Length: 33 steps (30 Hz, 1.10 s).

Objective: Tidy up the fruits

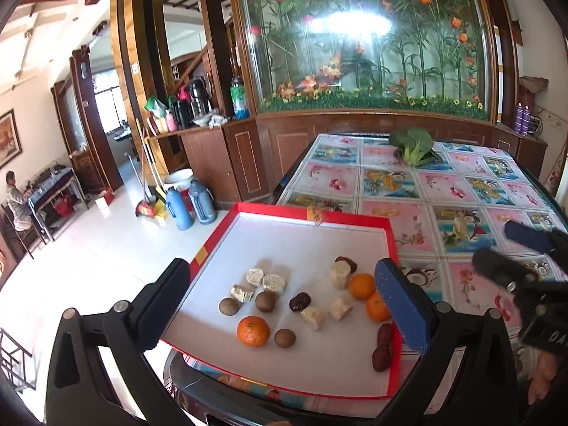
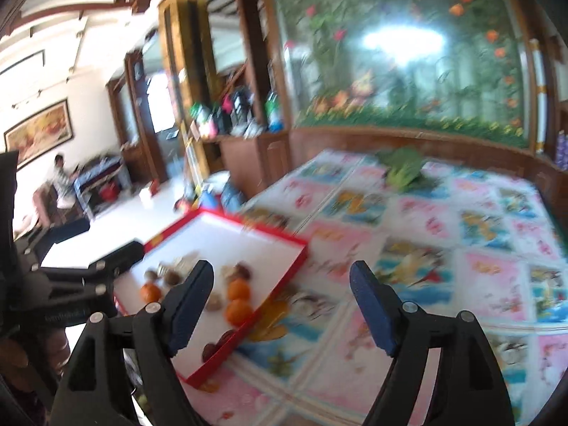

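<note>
A red-rimmed tray (image 1: 355, 220) with a white bottom sits at the table's near left corner. In it lie three oranges (image 1: 253, 331), brown round fruits (image 1: 267, 301), dark red dates (image 1: 300, 302) and several pale cut chunks (image 1: 274, 283), all loosely scattered. My left gripper (image 1: 284, 266) hovers over the tray, open, with nothing between its fingers. My right gripper (image 2: 282, 269) is open and bare, above the tray's right rim (image 2: 284, 277) and the cloth. In the left wrist view the right gripper (image 1: 511, 248) shows to the right of the tray.
A flowery patterned cloth (image 1: 443, 191) covers the table. A green leafy vegetable (image 1: 413, 147) lies at its far side. Behind stands a wooden cabinet with a glass floral display (image 1: 355, 53). Blue flasks (image 1: 191, 206) stand on the floor at left. A person (image 1: 14, 198) sits far left.
</note>
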Each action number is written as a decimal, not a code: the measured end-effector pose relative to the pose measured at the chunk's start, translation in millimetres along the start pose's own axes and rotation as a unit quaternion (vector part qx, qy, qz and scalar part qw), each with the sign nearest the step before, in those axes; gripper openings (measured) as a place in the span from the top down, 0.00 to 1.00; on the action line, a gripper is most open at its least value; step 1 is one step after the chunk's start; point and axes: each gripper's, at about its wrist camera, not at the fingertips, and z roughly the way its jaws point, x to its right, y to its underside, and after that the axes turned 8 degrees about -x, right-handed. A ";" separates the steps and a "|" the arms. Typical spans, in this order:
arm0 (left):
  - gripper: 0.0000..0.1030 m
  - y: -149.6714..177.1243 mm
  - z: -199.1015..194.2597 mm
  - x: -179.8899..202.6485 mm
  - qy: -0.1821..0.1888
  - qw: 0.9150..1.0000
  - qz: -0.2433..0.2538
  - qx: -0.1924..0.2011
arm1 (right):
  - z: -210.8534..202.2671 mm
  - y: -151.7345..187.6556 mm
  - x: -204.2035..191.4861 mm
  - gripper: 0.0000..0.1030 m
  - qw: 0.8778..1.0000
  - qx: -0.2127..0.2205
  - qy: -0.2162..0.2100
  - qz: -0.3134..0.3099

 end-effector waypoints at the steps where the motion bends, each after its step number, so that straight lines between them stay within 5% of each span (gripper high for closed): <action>1: 0.00 -0.3 -6.1 4.2 -0.002 1.000 0.002 0.006 | -9.6 -1.5 0.6 0.20 1.000 0.013 0.010 -0.005; 19: 0.00 19.6 -83.4 10.4 -0.067 0.995 -0.053 0.061 | -81.9 15.5 -13.4 0.01 0.995 0.088 -0.034 0.016; 33: 0.00 37.0 -89.5 -3.1 -0.077 0.993 -0.069 0.054 | -67.6 27.8 -34.5 0.01 0.998 0.050 -0.049 0.007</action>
